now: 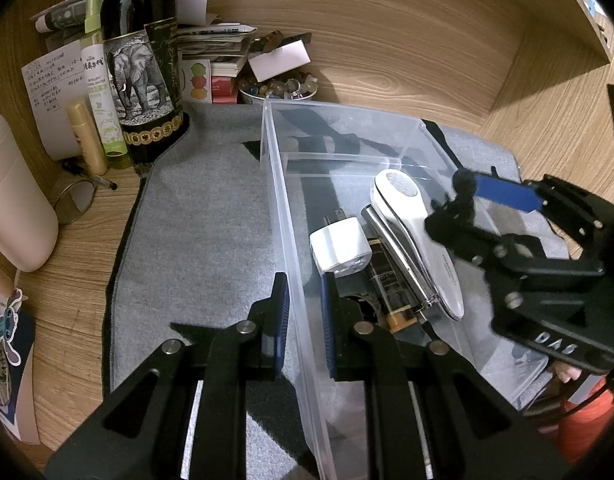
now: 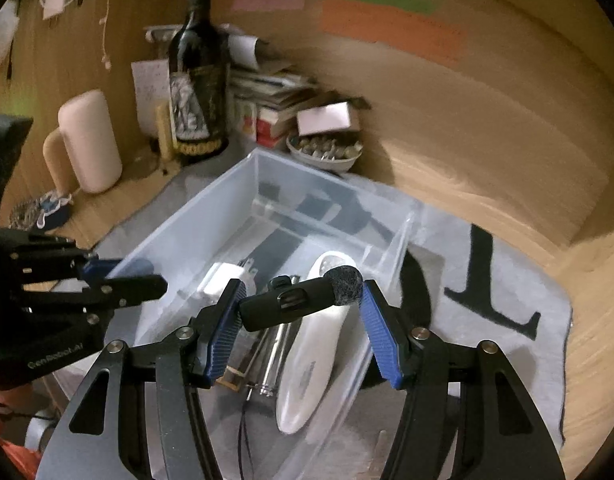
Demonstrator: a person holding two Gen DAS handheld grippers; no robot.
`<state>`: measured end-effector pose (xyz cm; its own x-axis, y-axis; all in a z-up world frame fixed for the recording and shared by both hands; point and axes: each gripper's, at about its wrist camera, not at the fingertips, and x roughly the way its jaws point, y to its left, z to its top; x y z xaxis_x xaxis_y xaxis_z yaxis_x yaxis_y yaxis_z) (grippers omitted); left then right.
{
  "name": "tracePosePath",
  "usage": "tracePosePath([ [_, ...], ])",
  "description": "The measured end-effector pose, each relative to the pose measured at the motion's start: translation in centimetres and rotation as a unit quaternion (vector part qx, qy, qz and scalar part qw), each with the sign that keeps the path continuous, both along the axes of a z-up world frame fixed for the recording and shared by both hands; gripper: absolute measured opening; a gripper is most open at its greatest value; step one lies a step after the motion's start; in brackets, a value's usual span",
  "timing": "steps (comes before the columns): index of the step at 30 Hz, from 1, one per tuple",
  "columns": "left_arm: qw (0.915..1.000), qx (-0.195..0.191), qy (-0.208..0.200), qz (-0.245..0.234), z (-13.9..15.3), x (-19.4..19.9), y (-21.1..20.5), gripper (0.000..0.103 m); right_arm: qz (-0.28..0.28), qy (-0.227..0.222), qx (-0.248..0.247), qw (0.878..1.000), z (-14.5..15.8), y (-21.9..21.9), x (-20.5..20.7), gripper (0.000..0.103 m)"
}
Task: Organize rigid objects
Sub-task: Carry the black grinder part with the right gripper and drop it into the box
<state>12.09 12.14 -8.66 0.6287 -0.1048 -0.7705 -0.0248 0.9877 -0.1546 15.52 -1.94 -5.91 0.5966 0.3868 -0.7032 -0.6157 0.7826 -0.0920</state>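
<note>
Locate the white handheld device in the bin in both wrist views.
Left wrist: white handheld device right of centre, inside the clear bin, leaning over other items.
Right wrist: lower centre, behind the black object in the right gripper.
Shared landmark: wine bottle.

I count four things inside the clear bin [image 1: 387, 148]: one white charger [image 1: 341, 246], one white handheld device [image 1: 407, 220], one metal tool [image 1: 399, 256], one dark bottle [image 1: 391, 296]; behind the bin, one wine bottle [image 1: 141, 60]
</note>
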Motion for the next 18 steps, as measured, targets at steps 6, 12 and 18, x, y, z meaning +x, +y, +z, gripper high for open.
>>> tracePosePath([
  [6,1.0,0.001,0.0,0.0,0.0,0.0,0.1,0.014,0.007,0.018,-0.015,1.0,-1.3,0.5,0.1,0.055],
  [12,1.0,0.001,0.0,0.0,0.0,0.0,0.0,0.014,0.013,0.027,-0.024,0.999,-1.7,0.8,-0.2,0.059],
  [18,1.0,0.001,0.0,0.0,0.0,0.0,0.0,0.014,0.009,0.022,-0.014,1.0,-1.0,0.7,-0.5,0.067],
])
